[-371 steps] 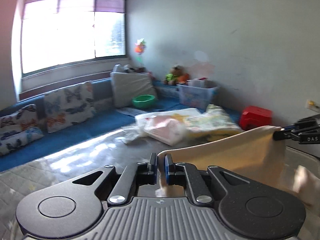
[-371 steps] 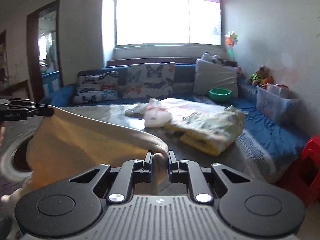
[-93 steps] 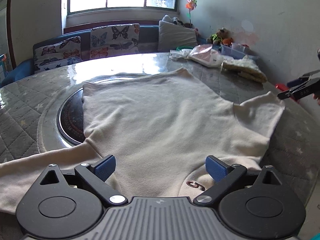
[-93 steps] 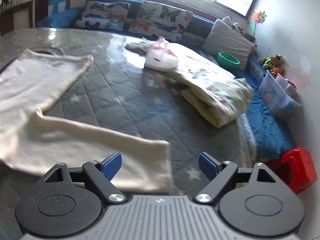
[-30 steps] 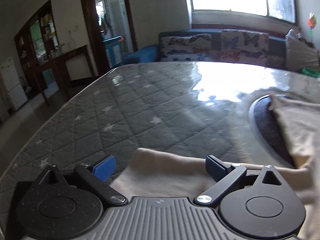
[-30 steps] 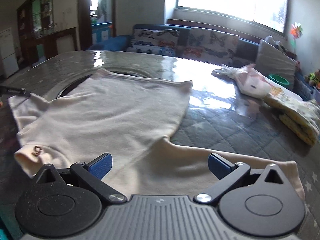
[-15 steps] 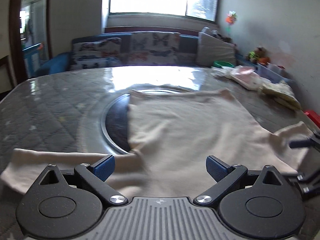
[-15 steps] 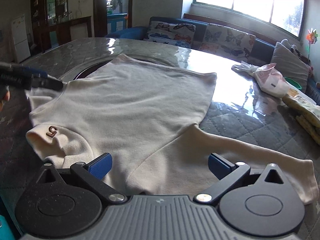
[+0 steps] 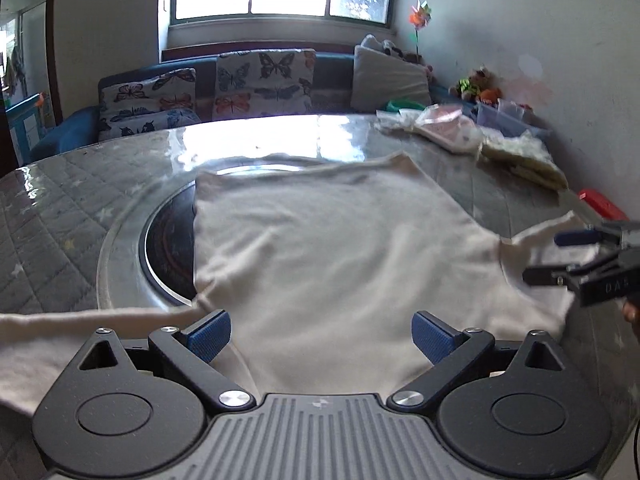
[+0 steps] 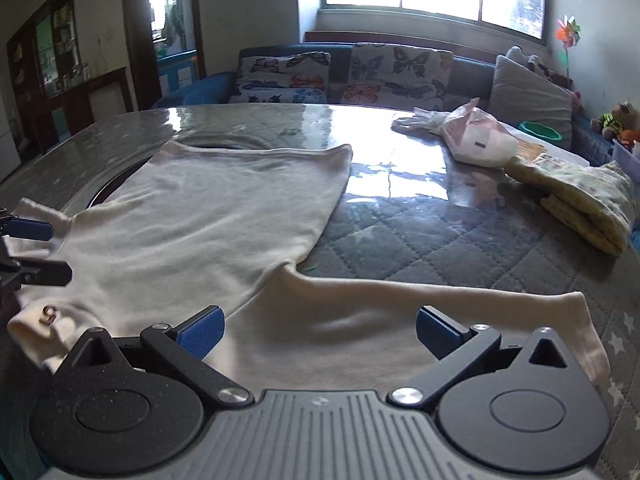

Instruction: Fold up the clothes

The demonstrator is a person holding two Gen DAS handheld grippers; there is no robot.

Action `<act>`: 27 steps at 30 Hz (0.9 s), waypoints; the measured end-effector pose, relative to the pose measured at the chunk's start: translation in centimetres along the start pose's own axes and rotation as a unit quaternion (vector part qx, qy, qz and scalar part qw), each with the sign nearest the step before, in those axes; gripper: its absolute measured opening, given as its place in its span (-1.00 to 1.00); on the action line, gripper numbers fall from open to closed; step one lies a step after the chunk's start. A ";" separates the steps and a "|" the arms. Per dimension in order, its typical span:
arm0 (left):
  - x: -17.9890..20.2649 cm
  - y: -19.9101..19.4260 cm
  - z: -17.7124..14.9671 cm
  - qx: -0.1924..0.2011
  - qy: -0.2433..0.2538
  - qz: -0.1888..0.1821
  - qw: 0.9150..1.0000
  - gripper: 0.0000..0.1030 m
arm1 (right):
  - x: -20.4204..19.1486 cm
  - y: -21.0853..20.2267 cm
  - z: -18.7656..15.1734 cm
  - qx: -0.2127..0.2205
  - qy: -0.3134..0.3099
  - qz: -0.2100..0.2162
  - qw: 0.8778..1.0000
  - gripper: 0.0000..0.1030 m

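A cream long-sleeved top (image 9: 328,248) lies spread flat on the round table, hem toward the window. It also shows in the right wrist view (image 10: 208,232). My left gripper (image 9: 322,330) is open and empty, low over the near edge of the top by the left sleeve (image 9: 80,324). My right gripper (image 10: 318,326) is open and empty over the right sleeve (image 10: 440,300). Each gripper shows at the edge of the other's view: the right gripper in the left wrist view (image 9: 560,256), the left gripper in the right wrist view (image 10: 44,248). A small brown mark (image 10: 49,314) sits near the collar.
The table (image 10: 460,236) has a grey quilted cover under glass and a round dark inset (image 9: 168,240). A plastic bag (image 10: 476,136) and a folded yellow blanket (image 10: 580,196) lie at the table's far right. A sofa with butterfly cushions (image 9: 264,80) runs under the window.
Both grippers let go of the top and it now lies flat. In the last second the left view has swung from the left sleeve toward the body of the top. Both stay open.
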State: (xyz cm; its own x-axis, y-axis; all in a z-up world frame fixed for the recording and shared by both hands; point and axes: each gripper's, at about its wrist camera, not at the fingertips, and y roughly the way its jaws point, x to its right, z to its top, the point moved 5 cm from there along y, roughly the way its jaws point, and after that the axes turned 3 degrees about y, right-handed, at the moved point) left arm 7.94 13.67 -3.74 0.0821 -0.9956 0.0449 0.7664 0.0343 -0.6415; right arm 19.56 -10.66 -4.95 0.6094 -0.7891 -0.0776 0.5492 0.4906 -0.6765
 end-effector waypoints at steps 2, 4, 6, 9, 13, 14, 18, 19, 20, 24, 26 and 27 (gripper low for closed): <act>-0.5 1.1 0.6 0.000 -0.007 -0.001 1.000 0.92 | 0.4 0.5 0.1 -0.001 0.008 -0.006 1.000 1.00; -1.0 2.2 0.7 -0.005 -0.013 -0.004 1.000 0.92 | 0.8 1.0 0.1 -0.003 0.018 -0.009 1.000 1.00; -1.6 3.4 0.5 -0.021 -0.022 -0.011 0.999 0.92 | 1.1 1.4 -0.1 -0.008 0.028 -0.011 1.000 1.00; -2.0 4.5 -0.2 -0.026 -0.014 -0.007 1.000 0.93 | 1.3 1.6 -0.4 -0.009 0.020 -0.017 1.000 1.00; -2.0 4.4 -0.1 -0.027 -0.022 -0.009 0.999 0.95 | 1.2 1.1 -0.4 -0.006 0.015 -0.017 1.000 1.00; -2.1 4.3 -0.1 -0.027 -0.024 -0.009 0.999 0.95 | 1.3 1.0 -0.5 -0.005 0.016 -0.020 1.000 1.00; -1.9 4.4 -0.1 -0.028 -0.024 -0.004 0.999 0.99 | 1.8 1.0 -0.9 -0.008 0.016 -0.032 0.999 1.00; -1.7 4.2 0.1 -0.026 -0.025 -0.007 0.999 0.99 | 1.9 0.9 -0.9 -0.009 0.013 -0.034 0.999 1.00; -1.5 4.0 0.3 -0.020 -0.026 -0.012 0.999 0.99 | 1.9 0.8 -0.9 -0.008 0.015 -0.035 0.999 1.00; -1.4 4.4 1.0 -0.015 -0.015 -0.007 1.000 1.00 | 2.5 0.5 -1.0 -0.004 0.030 -0.035 0.999 1.00; -1.9 5.2 0.9 -0.027 -0.020 -0.003 0.999 1.00 | 2.8 0.5 -1.1 -0.004 0.032 -0.041 0.999 1.00; -2.1 5.5 0.7 -0.030 -0.020 0.002 0.999 1.00 | 2.8 0.5 -1.2 -0.004 0.032 -0.042 0.999 1.00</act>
State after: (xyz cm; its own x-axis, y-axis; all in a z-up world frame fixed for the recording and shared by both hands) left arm 12.46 15.99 -6.82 0.1117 -0.9911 0.0720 0.7263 0.0320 -0.6866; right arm 20.87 -13.07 -6.35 0.5235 -0.8493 -0.0673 0.5919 0.4194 -0.6884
